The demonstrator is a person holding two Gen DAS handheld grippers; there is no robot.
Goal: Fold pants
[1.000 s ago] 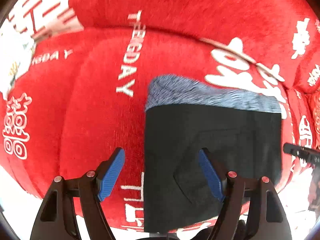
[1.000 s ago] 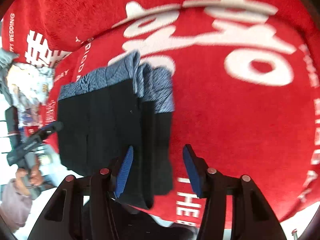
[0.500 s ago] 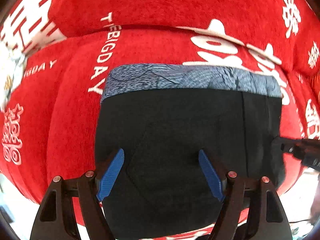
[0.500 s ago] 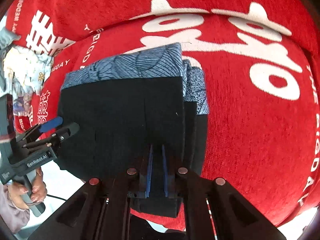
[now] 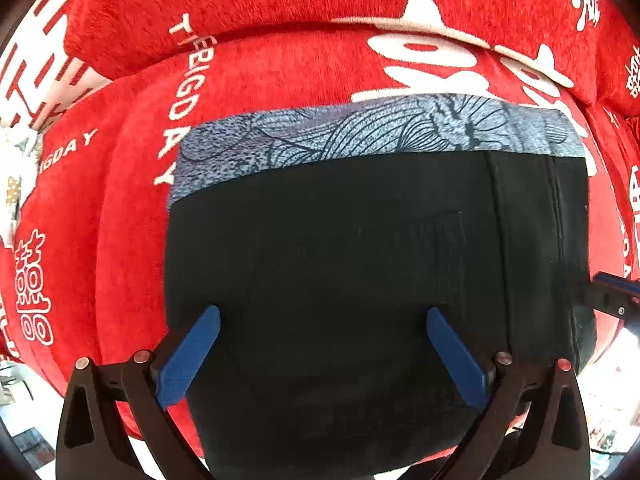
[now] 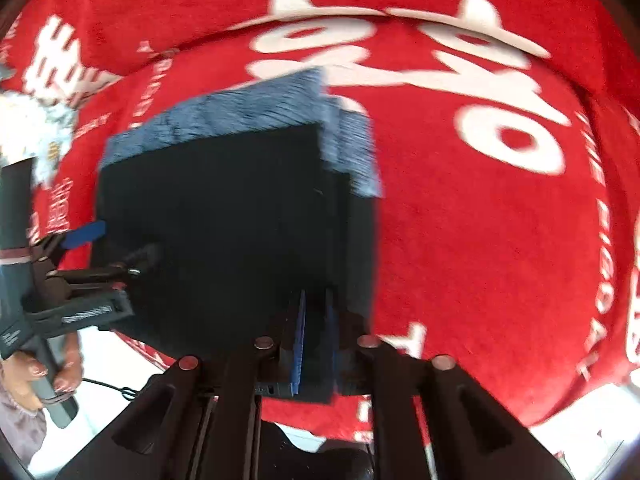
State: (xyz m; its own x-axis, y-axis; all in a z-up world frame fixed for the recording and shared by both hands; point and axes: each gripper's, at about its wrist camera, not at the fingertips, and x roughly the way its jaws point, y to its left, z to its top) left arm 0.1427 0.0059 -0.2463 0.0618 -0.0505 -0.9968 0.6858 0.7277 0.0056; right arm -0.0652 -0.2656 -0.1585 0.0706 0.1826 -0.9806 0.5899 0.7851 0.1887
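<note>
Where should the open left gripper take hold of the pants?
Take the left edge of the pants, below the patterned band, coming in from the left, fingers over and under. The layers end there on the red cover. The left gripper hovers open above; the right gripper already pinches the near right corner.

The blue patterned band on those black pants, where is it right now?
The patterned band runs along the far edge of the folded black pants, which lie on the red cushion; in the left wrist view it sits just beyond the open left gripper.
</note>
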